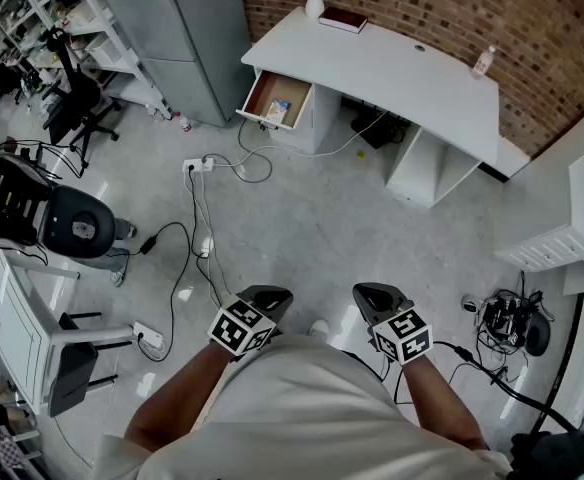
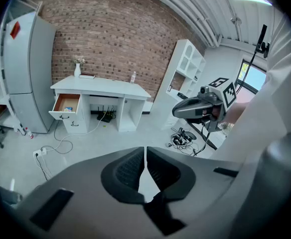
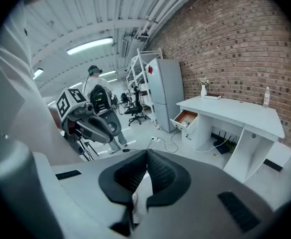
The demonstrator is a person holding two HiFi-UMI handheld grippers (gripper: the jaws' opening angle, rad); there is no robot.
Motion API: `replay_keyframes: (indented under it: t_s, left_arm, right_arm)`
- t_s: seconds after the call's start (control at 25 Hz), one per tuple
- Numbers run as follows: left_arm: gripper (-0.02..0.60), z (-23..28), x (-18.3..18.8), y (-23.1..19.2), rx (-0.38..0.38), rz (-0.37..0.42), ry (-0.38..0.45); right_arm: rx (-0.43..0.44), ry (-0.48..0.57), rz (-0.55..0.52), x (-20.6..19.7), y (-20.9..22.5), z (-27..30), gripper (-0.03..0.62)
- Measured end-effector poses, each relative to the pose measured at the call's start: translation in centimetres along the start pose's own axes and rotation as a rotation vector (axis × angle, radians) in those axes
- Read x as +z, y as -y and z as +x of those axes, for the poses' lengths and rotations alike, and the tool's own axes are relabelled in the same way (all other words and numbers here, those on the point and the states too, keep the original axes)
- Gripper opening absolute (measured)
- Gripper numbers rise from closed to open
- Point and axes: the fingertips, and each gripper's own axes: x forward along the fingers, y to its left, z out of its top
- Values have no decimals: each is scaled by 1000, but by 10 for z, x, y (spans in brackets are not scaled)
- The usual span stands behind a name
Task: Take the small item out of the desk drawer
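A white desk (image 1: 392, 68) stands far across the floor against the brick wall. Its left drawer (image 1: 275, 97) is pulled open, and a small blue and white item (image 1: 277, 112) lies inside. Both gripper views also show the open drawer (image 2: 67, 103) (image 3: 186, 118) from a distance. I hold both grippers close to my body, well short of the desk. My left gripper (image 1: 271, 295) is shut with nothing in it, its pads (image 2: 130, 168) meeting. My right gripper (image 1: 371, 295) is shut and empty too. Each gripper shows in the other's view: the right gripper (image 2: 181, 110) and the left gripper (image 3: 103, 133).
A grey cabinet (image 1: 194, 38) stands left of the desk. A power strip (image 1: 200, 165) and cables trail over the floor between me and the drawer. Office chairs (image 1: 77, 103) and equipment crowd the left. A white shelf unit (image 1: 562, 243) and a cable heap (image 1: 510, 318) are at the right.
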Motion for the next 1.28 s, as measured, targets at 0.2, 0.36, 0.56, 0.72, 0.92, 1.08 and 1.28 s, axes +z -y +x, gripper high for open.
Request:
replay_keyframes:
  t_s: [0.2,0.36,0.56,0.72,0.92,1.08,1.28]
  left_arm:
    - [32,1,16,7,19,24,19]
    - [32,7,26,6,37,29,29]
    - [34,14,28,-16,25,-3,29]
    - [34,24,34,-57,-8,-23,32]
    - [35,22,66,-131,-43,-31,71]
    - [37,10,86,-200,-62,-36,81]
    - [37,-2,93,-278,-75,-23,62]
  right_arm:
    - [-5,8,27,-9,8,-10,29]
    - [-2,5,39,-13,16,-7,31]
    - [6,-12,47,-9,22,16,31]
    - [-21,-27,50,4,31,49,32]
    - [-47,-52,85,43,42,106,68]
    - [-71,-68,56,94,44,159,79]
    - [-99,-48,58,151,48,225,41]
